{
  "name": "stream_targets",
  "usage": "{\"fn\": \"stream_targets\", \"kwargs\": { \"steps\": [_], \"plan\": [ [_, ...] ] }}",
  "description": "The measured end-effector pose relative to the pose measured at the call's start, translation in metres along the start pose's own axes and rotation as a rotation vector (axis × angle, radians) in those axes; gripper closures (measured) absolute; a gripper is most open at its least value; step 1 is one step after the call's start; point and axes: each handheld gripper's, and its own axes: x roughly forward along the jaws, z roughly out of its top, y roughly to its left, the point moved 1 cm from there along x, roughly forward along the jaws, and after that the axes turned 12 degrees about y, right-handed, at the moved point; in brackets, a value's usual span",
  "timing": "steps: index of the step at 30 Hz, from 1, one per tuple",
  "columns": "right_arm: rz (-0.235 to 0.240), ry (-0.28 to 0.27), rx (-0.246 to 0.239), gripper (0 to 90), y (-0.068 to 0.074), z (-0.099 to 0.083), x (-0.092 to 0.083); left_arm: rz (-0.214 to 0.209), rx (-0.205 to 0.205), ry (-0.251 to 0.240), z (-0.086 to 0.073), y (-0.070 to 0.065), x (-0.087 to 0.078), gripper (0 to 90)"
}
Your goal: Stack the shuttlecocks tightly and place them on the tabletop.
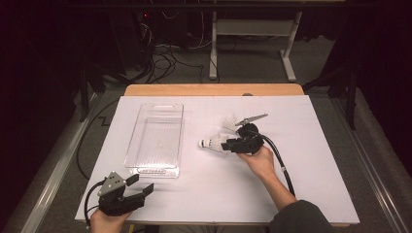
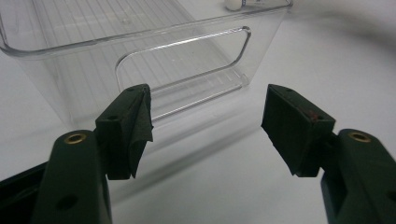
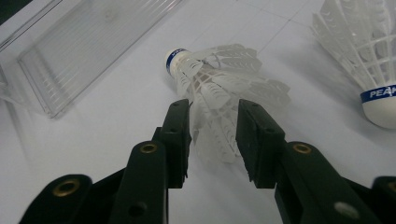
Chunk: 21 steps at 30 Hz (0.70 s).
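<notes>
A white shuttlecock (image 1: 212,143) lies on its side on the white table sheet, cork pointing left toward the bin. In the right gripper view its plastic skirt (image 3: 219,88) lies between the jaws of my right gripper (image 3: 213,121), brushing the pads without being squeezed. The jaws stand a little apart, and in the high view the right gripper (image 1: 228,144) sits just right of the shuttlecock. A second shuttlecock (image 1: 230,122) (image 3: 369,60) rests close behind it. My left gripper (image 1: 140,183) (image 2: 208,116) is open and empty at the table's front left, facing the bin's near end.
A clear plastic bin (image 1: 156,106) (image 2: 140,42) (image 3: 28,88) with cut-out handles lies lengthwise at the left of the sheet, nothing inside. The right gripper's cable (image 1: 282,165) trails toward the front right. Table legs and loose cables stand on the floor beyond the table.
</notes>
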Motion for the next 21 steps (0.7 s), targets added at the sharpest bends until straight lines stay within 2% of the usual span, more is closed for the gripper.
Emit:
{"fn": "stream_targets", "kwargs": {
  "steps": [6, 21],
  "plan": [
    [-0.017, -0.018, -0.002, 61.2, 0.000, -0.002, -0.007, 0.000, 0.000, 0.001, 0.000, 0.000, 0.000, 33.9],
    [-0.038, -0.044, 0.002, 61.0, -0.006, -0.010, -0.018, 0.003, -0.001, -0.001, 0.000, 0.000, 0.000, 33.6]
  ]
}}
